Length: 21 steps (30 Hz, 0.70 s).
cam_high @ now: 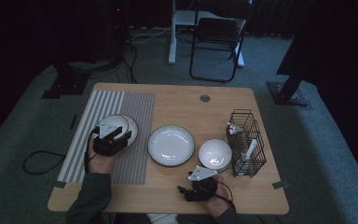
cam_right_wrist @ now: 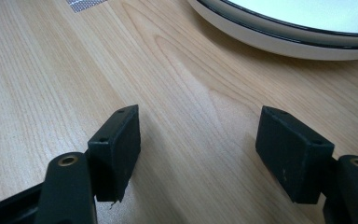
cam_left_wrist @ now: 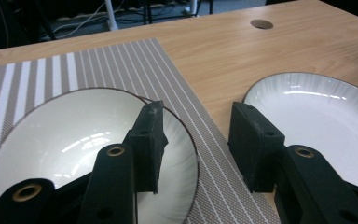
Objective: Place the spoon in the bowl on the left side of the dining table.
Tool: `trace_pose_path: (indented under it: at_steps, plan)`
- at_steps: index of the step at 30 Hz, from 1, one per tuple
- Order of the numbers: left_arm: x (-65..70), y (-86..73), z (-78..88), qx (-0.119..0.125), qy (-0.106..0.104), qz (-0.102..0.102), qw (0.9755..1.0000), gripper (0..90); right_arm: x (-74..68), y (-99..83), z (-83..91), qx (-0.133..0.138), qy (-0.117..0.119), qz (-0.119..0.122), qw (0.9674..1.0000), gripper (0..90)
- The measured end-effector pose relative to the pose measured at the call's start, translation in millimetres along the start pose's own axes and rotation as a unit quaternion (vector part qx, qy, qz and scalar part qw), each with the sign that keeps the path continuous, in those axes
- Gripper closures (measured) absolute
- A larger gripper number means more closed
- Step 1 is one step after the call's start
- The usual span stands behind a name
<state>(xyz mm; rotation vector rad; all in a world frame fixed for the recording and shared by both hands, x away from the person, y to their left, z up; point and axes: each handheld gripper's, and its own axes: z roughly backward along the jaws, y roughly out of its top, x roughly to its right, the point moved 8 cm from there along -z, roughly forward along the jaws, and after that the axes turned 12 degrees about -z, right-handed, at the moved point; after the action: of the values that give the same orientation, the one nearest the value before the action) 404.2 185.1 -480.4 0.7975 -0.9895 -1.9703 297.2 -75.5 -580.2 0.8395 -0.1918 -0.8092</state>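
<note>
Small white plate point(cam_left_wrist: 74, 144) on the striped placemat point(cam_left_wrist: 98, 65) at table's left, left gripper point(cam_left_wrist: 196, 140) over its right rim, jaws apart and empty, right gripper point(cam_right_wrist: 198, 149) wide open, empty, above bare wooden table point(cam_right_wrist: 51, 70).

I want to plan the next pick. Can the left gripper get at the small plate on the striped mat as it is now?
Probably yes. The left gripper is open right at the small plate: one of its fingers is over the plate, the other outside its rim, nothing between.

No legible text or labels anywhere
</note>
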Motion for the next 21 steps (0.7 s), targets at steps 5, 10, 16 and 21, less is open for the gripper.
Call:
trace_pose_path:
  at_steps: [5,10,16,21]
  plan:
    - [11.1,-7.8,-2.7,-0.007,-0.011,-0.009,0.9999,56.9,0.1,-0.1,0.1,0.0,-0.001,-0.001,1.0,30.3]
    - [23.1,-15.1,-7.8,-0.013,-0.024,-0.022,0.9994,56.9,0.2,-0.2,0.3,0.0,-0.002,-0.001,1.0,30.4]
    - [34.6,-26.6,-13.1,-0.02,-0.024,-0.027,0.9992,56.9,-0.1,-0.4,0.5,0.001,-0.003,-0.003,1.0,30.3]
    - [42.4,-39.1,-17.9,-0.027,-0.022,-0.032,0.9989,56.5,-0.2,-0.5,0.5,0.001,-0.003,-0.004,1.0,30.3]
